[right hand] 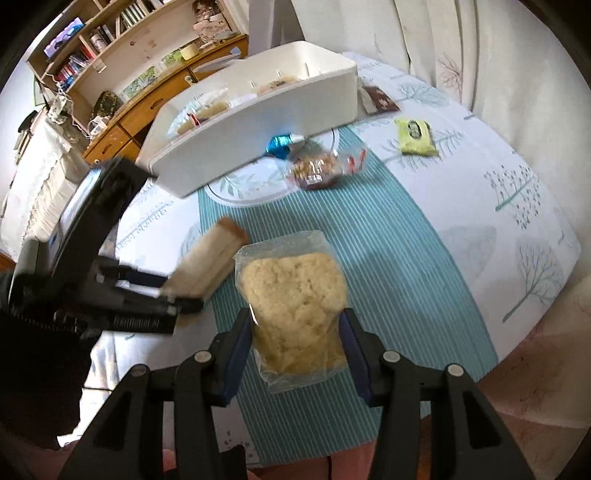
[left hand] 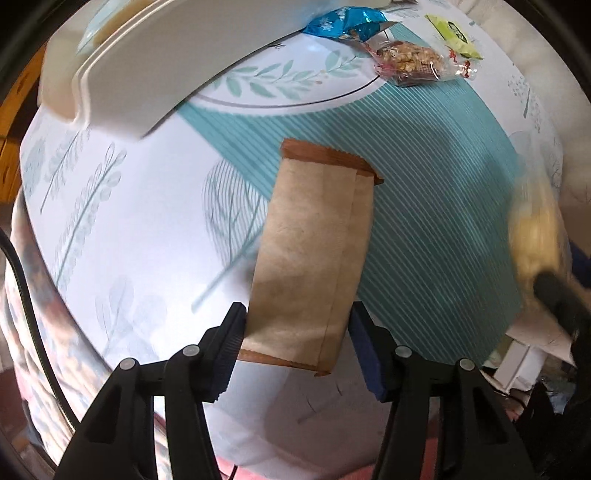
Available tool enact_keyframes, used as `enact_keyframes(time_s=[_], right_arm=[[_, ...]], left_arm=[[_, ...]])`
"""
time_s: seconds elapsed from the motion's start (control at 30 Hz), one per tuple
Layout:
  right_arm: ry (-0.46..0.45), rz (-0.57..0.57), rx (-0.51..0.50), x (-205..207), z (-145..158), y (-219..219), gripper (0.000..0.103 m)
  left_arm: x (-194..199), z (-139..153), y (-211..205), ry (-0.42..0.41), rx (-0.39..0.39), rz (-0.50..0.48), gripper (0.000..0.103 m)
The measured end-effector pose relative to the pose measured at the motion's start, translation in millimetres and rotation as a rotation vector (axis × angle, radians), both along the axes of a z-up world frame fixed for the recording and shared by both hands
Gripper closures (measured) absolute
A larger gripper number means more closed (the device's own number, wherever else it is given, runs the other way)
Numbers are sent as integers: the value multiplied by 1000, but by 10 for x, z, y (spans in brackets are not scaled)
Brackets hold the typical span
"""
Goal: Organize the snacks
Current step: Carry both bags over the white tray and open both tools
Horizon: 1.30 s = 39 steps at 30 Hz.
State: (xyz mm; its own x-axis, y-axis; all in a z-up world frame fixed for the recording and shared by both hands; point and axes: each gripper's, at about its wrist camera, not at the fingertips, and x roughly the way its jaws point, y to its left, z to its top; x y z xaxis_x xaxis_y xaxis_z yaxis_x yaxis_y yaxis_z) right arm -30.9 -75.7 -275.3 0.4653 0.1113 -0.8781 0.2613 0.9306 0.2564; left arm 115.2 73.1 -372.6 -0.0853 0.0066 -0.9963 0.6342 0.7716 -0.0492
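My left gripper [left hand: 297,328] is shut on a brown paper snack packet [left hand: 314,254] and holds it above the table; the packet also shows in the right wrist view [right hand: 207,266]. My right gripper [right hand: 295,339] is shut on a clear bag with a pale yellow cookie [right hand: 295,299], lifted over the teal striped runner; it shows blurred in the left wrist view [left hand: 535,236]. The white storage box [right hand: 258,110] stands at the back with several snacks inside; its wall fills the top left of the left wrist view [left hand: 147,74].
On the table lie a blue wrapper [right hand: 279,146], a clear nut bar pack [right hand: 321,170], a green packet [right hand: 415,136] and a dark packet [right hand: 380,99]. The same blue wrapper [left hand: 347,22], nut bar [left hand: 410,61] and green packet [left hand: 454,37] show left. Shelves stand behind.
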Motion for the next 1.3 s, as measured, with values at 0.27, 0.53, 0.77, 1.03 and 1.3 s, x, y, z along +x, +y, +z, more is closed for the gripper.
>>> enact_keyframes(time_s=[0.27, 0.53, 0.77, 1.03, 1.3], right_arm=[[-56, 125, 25, 367, 265, -181, 55], [-82, 335, 47, 838, 440, -255, 55], [-139, 477, 64, 1230, 646, -319, 55], [-197, 558, 94, 1629, 792, -435, 55], [-273, 527, 129, 1975, 916, -688, 55]], left_arm=[[-75, 286, 233, 24, -24, 142, 49], [8, 545, 502, 37, -68, 389, 50], [181, 1077, 522, -50, -109, 535, 51], [465, 1592, 318, -148, -161, 624, 51], [900, 2108, 39, -261, -184, 631, 51]])
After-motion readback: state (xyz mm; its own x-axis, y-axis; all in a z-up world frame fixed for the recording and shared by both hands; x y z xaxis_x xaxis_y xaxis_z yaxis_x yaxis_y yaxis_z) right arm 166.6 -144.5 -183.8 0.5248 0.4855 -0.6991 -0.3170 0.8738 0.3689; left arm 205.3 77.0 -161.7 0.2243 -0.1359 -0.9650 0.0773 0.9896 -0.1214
